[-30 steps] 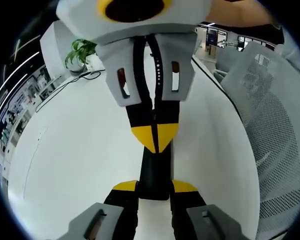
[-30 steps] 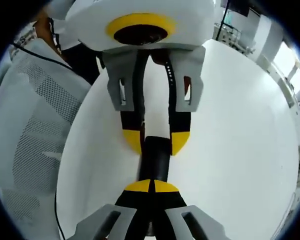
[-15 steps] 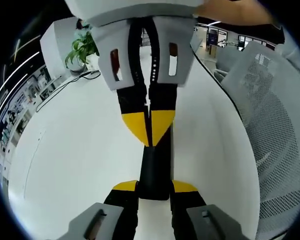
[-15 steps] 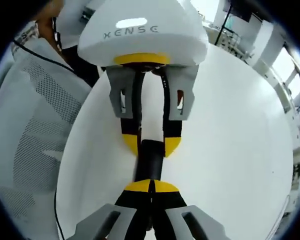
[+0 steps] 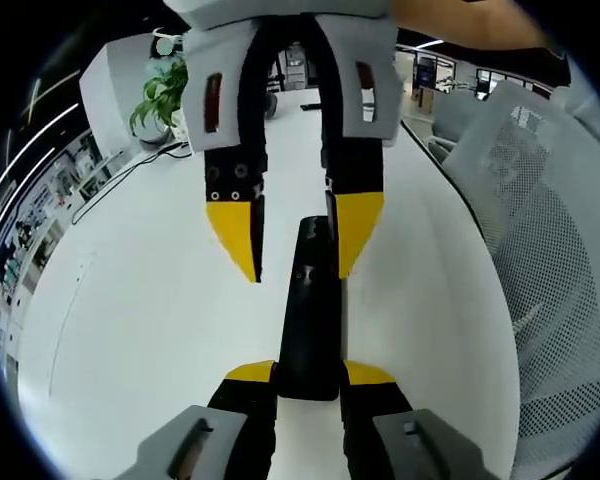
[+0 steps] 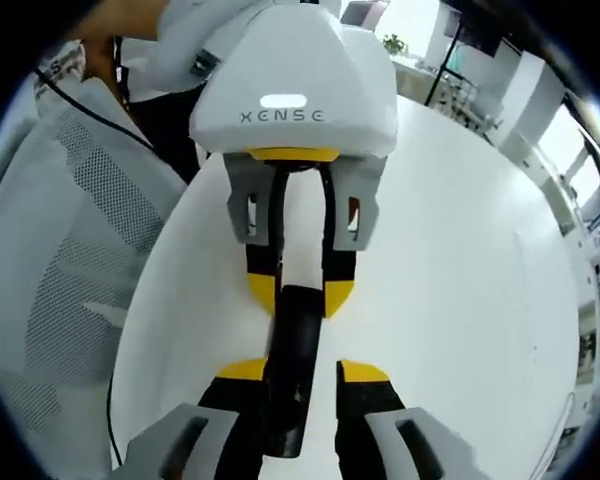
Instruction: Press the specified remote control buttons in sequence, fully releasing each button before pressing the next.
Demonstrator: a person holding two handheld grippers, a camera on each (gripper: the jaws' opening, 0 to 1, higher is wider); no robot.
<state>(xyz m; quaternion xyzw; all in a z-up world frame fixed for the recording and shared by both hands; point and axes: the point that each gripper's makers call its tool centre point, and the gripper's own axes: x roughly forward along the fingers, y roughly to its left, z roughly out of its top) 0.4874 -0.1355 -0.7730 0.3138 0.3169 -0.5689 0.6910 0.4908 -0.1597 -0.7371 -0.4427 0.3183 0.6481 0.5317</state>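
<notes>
A long black remote control (image 5: 310, 300) sticks out forward over the white table (image 5: 130, 330). My left gripper (image 5: 310, 372) is shut on its near end, one yellow-tipped finger on each side. The right gripper (image 5: 295, 240) comes in from the top of the left gripper view, open, its tips spread to either side of the remote's far end. In the right gripper view the remote (image 6: 288, 345) lies between the open jaws of my right gripper (image 6: 303, 370). Facing it, the left gripper (image 6: 300, 293) clamps the other end. I cannot make out the buttons.
A white mesh chair (image 5: 550, 280) stands by the table's edge, also visible as the mesh chair (image 6: 50, 300). A potted plant (image 5: 160, 100) and a black cable (image 5: 130, 170) sit at the table's far end. A person's hand (image 5: 470, 20) is on the right gripper.
The right gripper's tips were shut together on top of the remote; they have now spread open and stand on either side of it. The left gripper keeps its hold.
</notes>
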